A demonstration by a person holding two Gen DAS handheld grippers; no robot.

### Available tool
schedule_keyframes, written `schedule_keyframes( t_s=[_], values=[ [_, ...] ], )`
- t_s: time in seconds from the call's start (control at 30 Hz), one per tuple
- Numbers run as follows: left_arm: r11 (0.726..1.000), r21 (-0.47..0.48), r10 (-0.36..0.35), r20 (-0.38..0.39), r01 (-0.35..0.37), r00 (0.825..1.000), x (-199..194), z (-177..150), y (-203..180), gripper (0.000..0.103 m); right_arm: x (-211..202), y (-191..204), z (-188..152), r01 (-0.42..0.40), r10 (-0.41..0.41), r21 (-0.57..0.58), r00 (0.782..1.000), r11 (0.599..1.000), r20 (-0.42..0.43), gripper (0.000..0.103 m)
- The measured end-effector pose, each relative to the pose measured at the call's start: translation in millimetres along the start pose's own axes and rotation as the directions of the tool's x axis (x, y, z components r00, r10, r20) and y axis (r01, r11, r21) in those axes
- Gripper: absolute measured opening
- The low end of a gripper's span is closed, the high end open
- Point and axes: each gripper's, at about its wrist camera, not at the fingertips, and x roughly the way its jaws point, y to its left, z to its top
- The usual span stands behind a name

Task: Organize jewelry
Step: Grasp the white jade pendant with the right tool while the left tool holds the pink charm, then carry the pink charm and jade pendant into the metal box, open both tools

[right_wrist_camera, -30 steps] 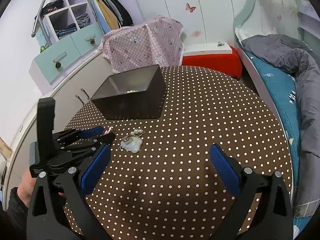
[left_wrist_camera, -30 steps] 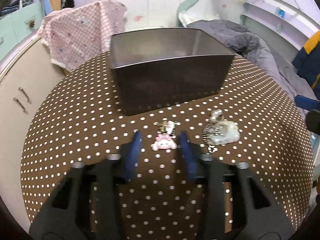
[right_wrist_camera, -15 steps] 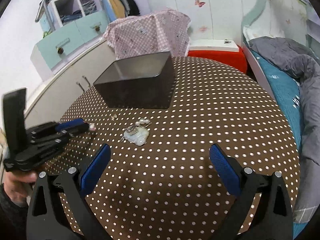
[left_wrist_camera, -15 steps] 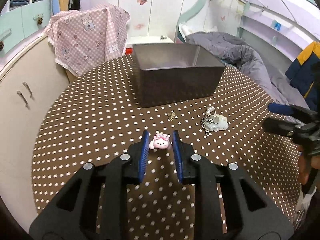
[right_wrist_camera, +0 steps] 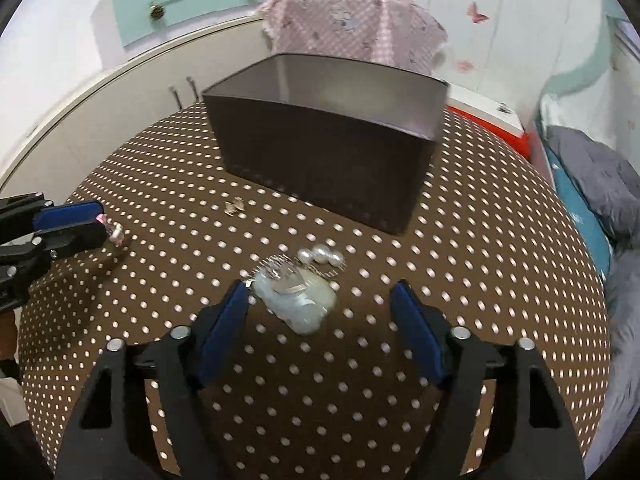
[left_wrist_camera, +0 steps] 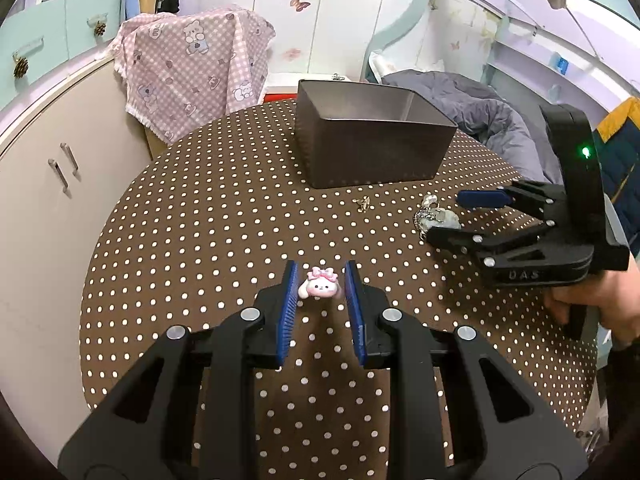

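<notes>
My left gripper is shut on a pink bunny charm and holds it just above the round dotted table. In the right wrist view the left gripper's tips and the charm hang over their shadow at the left. My right gripper is low over a pale pendant with a chain and pearls. Its jaws are closing either side of the pendant, with the pads clear of it. In the left wrist view the right gripper straddles this pendant. A dark open box stands behind.
A small gold piece lies on the cloth in front of the box. A pink checked cloth drapes something past the table's far edge, beside a beige cabinet. A bed with a grey duvet lies to the right.
My left gripper closed on the pink charm and drew back from the box with it. My right gripper rolled, came down over the pendant, and its jaws narrowed.
</notes>
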Motion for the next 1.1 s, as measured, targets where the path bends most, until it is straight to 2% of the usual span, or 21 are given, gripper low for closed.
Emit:
schedule_keyframes(
  t_s=[0.03,0.1,0.2,0.37,0.43,0.47,0.5,0.53,0.57,0.67,0.73,0.93,1.1],
  values=[
    [1.000,-0.002,-0.001,0.000,0.001,1.000,-0.6,-0.4,0.1,0.023,0.2,2.2,0.6,-0.004,0.004,-0.015,1.000,1.000,-0.002,0.055],
    [1.000,-0.003,0.000,0.002,0.000,1.000,-1.5,-0.4,0.6,0.023,-1.8,10.0,-0.9,-0.019,0.019,-0.048,1.000,0.999,-0.006,0.038],
    [1.000,-0.006,-0.006,0.005,0.006,1.000,-2.1,0.1,3.7,0.023,-6.7,16.8,-7.4,-0.042,0.042,-0.062,0.999,0.997,-0.011,0.029],
    [1.000,0.002,-0.013,0.003,0.013,1.000,-0.7,1.1,0.0,0.023,-13.8,22.8,-16.4,-0.060,0.059,-0.075,0.998,0.995,-0.017,0.029],
    [1.000,0.006,-0.013,0.001,0.013,1.000,0.7,1.5,-0.7,0.023,-14.1,21.8,-16.5,-0.048,0.047,-0.073,0.999,0.996,-0.009,0.033],
    [1.000,0.006,-0.014,0.000,0.014,1.000,1.0,1.5,-1.5,0.023,-13.3,21.2,-16.9,-0.038,0.038,-0.075,0.999,0.996,-0.008,0.049],
    [1.000,0.007,-0.015,-0.001,0.015,1.000,1.1,1.8,-1.4,0.023,-11.9,20.9,-17.7,-0.022,0.022,-0.082,1.000,0.996,-0.005,0.061],
    [1.000,0.008,-0.016,-0.002,0.016,1.000,1.5,1.8,-1.8,0.023,-10.2,20.8,-17.5,-0.012,0.012,-0.089,1.000,0.996,-0.001,0.061],
    [1.000,0.006,-0.016,-0.002,0.016,1.000,1.8,2.1,-4.2,0.023,-8.3,20.5,-18.3,-0.019,0.020,-0.091,1.000,0.996,0.009,0.060],
    [1.000,0.003,-0.017,-0.005,0.017,1.000,2.8,1.9,-4.9,0.023,-10.3,24.8,-17.8,-0.046,0.047,-0.100,0.999,0.994,0.010,0.028],
    [1.000,0.002,-0.020,-0.003,0.020,1.000,2.0,2.2,-5.9,0.023,-12.1,28.6,-19.2,-0.032,0.033,-0.109,0.999,0.993,0.012,0.028],
    [1.000,0.017,-0.024,0.022,0.024,0.999,-7.1,5.5,-8.8,0.023,-28.2,28.0,-23.8,-0.081,0.083,-0.049,0.996,0.996,0.043,0.028],
    [0.999,0.031,-0.032,0.059,0.030,0.998,-20.3,17.5,-12.0,0.023,-59.3,21.6,-13.1,-0.107,0.108,-0.022,0.987,0.994,0.115,0.028]
  ],
)
